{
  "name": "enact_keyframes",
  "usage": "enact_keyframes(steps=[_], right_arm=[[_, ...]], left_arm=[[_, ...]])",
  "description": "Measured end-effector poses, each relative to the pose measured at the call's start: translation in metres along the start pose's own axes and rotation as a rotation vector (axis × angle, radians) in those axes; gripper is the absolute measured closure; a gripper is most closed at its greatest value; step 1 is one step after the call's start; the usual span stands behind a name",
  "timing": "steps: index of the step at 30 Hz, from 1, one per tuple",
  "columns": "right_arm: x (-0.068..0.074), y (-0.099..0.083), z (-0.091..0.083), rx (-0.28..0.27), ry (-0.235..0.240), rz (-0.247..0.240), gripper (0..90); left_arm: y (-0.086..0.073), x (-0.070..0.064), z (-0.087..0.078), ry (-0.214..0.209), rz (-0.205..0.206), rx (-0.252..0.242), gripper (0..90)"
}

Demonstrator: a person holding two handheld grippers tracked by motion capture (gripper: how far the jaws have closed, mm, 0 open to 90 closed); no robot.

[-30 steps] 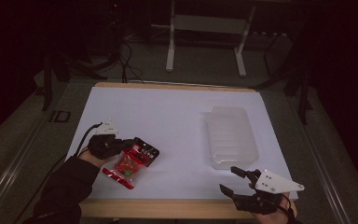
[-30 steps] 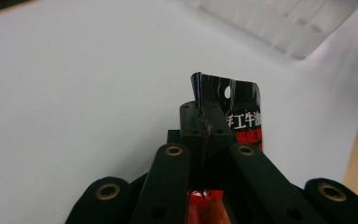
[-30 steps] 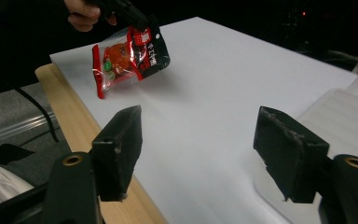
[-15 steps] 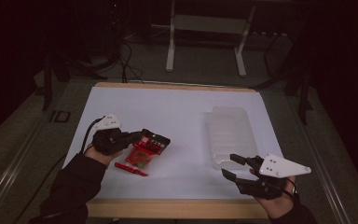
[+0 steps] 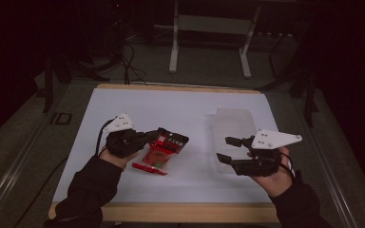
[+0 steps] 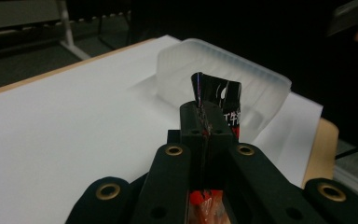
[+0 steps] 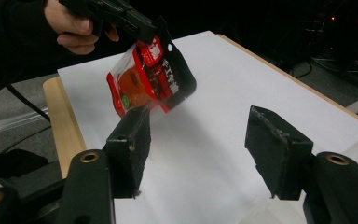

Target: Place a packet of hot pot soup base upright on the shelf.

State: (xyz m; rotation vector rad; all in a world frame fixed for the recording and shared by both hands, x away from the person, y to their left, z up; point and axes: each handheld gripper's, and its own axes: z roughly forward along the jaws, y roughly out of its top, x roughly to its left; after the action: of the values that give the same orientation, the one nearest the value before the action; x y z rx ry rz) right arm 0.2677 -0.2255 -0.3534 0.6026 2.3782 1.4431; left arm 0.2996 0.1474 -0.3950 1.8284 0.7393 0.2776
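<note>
A red and black snack packet (image 5: 167,145) hangs tilted just above the white table sheet (image 5: 171,104). My left gripper (image 5: 154,136) is shut on its top edge. In the left gripper view the jaws (image 6: 204,116) pinch the packet (image 6: 216,98) flat between them. In the right gripper view the packet (image 7: 154,79) dangles from the left gripper (image 7: 154,30), ahead of my right gripper (image 7: 200,126). My right gripper (image 5: 224,150) stands open and holds nothing, at the near corner of a clear ribbed plastic container (image 5: 233,128).
The clear container (image 6: 242,79) sits on the right half of the sheet. A thin red strip (image 5: 149,168) lies just below the packet; I cannot tell whether it belongs to it. The wooden table edge (image 5: 171,213) runs along the front. Stand legs (image 5: 173,57) rise beyond the table.
My left gripper has lifted the packet and carried it right, toward the middle. My right gripper has moved forward and up from the front edge to the container's near corner.
</note>
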Motion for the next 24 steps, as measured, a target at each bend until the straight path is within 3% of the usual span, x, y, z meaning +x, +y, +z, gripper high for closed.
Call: enact_keyframes(steps=[3, 8, 14, 16, 17, 24], right_arm=[[-0.002, 0.005, 0.010, -0.004, 0.021, -0.002, 38.3], [-0.003, 0.011, 0.028, 0.020, 0.055, -0.007, 43.2], [-0.009, 0.014, 0.047, 0.059, 0.069, 0.000, 45.3], [-0.013, 0.015, 0.052, 0.068, 0.071, 0.001, 45.9], [-0.014, 0.015, 0.054, 0.073, 0.076, 0.004, 45.9], [-0.016, 0.015, 0.063, 0.092, 0.112, 0.007, 53.0]], left_arm=[[0.002, -0.004, 0.004, -0.002, 0.002, -0.019, 89.4], [0.003, -0.010, 0.011, -0.015, 0.002, -0.047, 89.4], [0.002, -0.012, 0.014, -0.080, -0.007, -0.097, 89.4], [0.003, -0.014, 0.015, -0.083, -0.004, -0.103, 89.4], [0.003, -0.014, 0.015, -0.108, -0.009, -0.110, 89.4], [0.005, -0.019, 0.019, -0.129, 0.001, -0.152, 89.3]])
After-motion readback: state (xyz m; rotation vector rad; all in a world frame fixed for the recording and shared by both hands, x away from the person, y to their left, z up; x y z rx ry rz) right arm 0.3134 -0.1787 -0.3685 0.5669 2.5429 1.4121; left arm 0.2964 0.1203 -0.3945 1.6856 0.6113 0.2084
